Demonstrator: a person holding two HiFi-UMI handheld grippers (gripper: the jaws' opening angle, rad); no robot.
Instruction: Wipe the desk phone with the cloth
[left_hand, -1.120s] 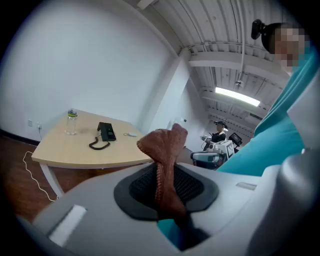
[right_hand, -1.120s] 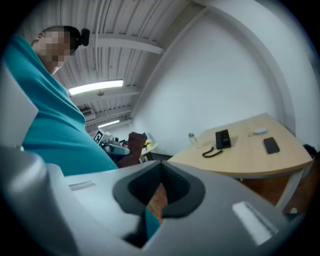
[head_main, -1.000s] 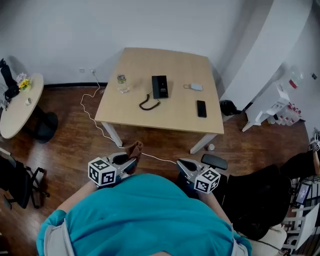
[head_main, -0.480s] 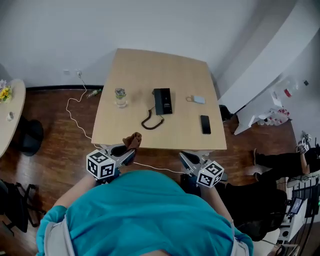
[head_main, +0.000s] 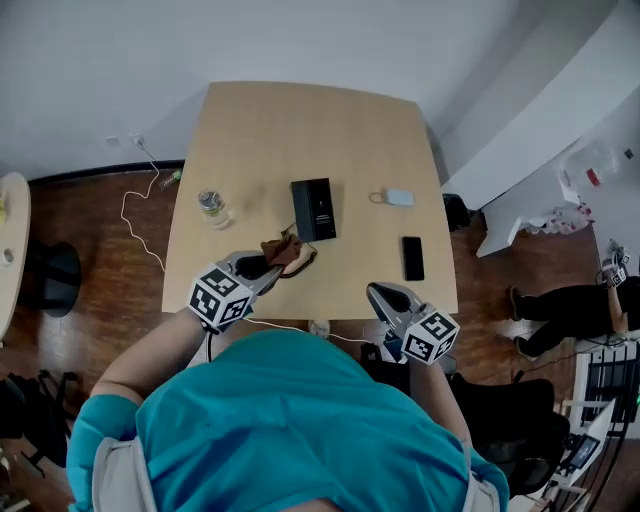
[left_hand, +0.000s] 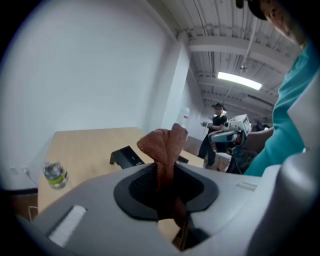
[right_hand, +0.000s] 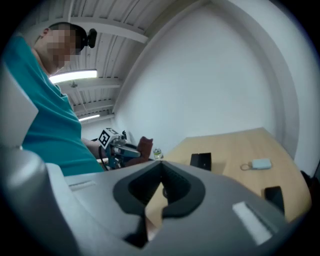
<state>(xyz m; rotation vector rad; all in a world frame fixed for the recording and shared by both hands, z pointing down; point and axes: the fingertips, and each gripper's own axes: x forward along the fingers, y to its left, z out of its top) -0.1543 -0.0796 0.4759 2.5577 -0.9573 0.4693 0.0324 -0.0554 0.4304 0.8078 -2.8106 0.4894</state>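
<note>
One wooden table (head_main: 300, 130) stands by the wall; on it I count one black desk phone (head_main: 313, 209), one water bottle (head_main: 210, 208), one black mobile phone (head_main: 413, 257) and one pale key fob (head_main: 397, 197); there is one brown cloth (head_main: 287, 250) and there are two grippers. I cannot tell what is in the bottle. The left gripper (head_main: 268, 266) is clamped on the cloth, which sticks up in a bunch between its jaws; the cloth is held just beside the desk phone's near left corner, over the near part of the table. The right gripper (head_main: 384, 294) has its jaws pressed together with nothing in them; it hangs over the table's near edge, near the mobile phone. The far half of the table is bare wood.
</note>
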